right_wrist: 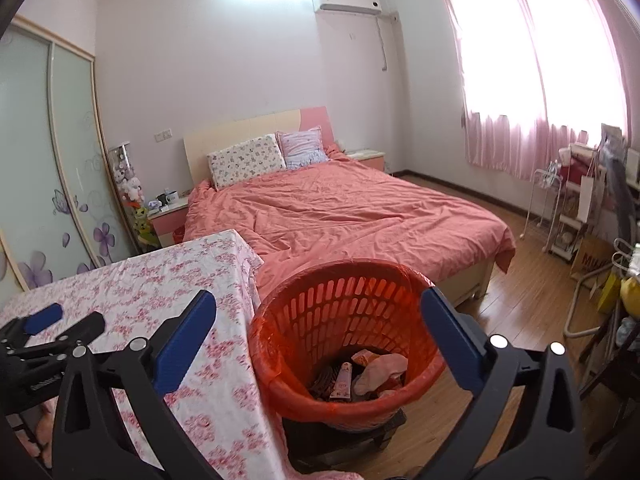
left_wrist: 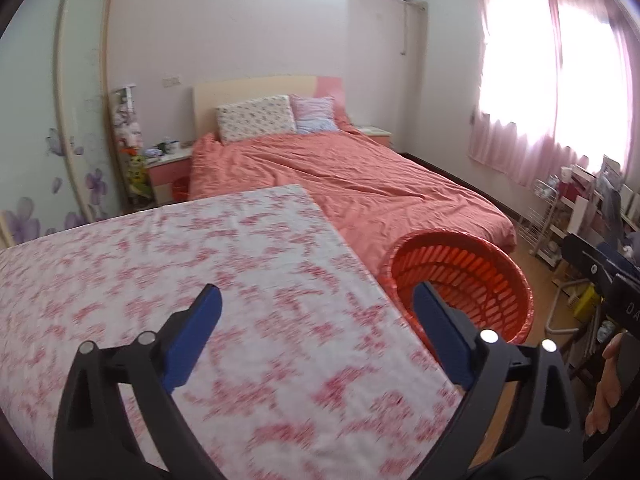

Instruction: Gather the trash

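Floral tablecloth (left_wrist: 224,280) shows no litter, while the red basket (right_wrist: 344,344) beside the table already holds wrappers and crumpled scraps (right_wrist: 372,372). Both the left gripper (left_wrist: 316,312) and right gripper (right_wrist: 320,320) hang spread and empty, so collecting looks largely done.

- My right gripper (right_wrist: 318,340) hangs spread above the red slatted plastic basket (right_wrist: 280,320); its mouth is unblocked.
- At nine o'clock, the pink-flowered tablecloth (right_wrist: 200,280) edge crowds the basket.
- At three o'clock, bare wooden floor (right_wrist: 520,300).

pink bed (right_wrist: 344,216), floral tablecloth (left_wrist: 180,300), pink curtains (right_wrist: 540,80)
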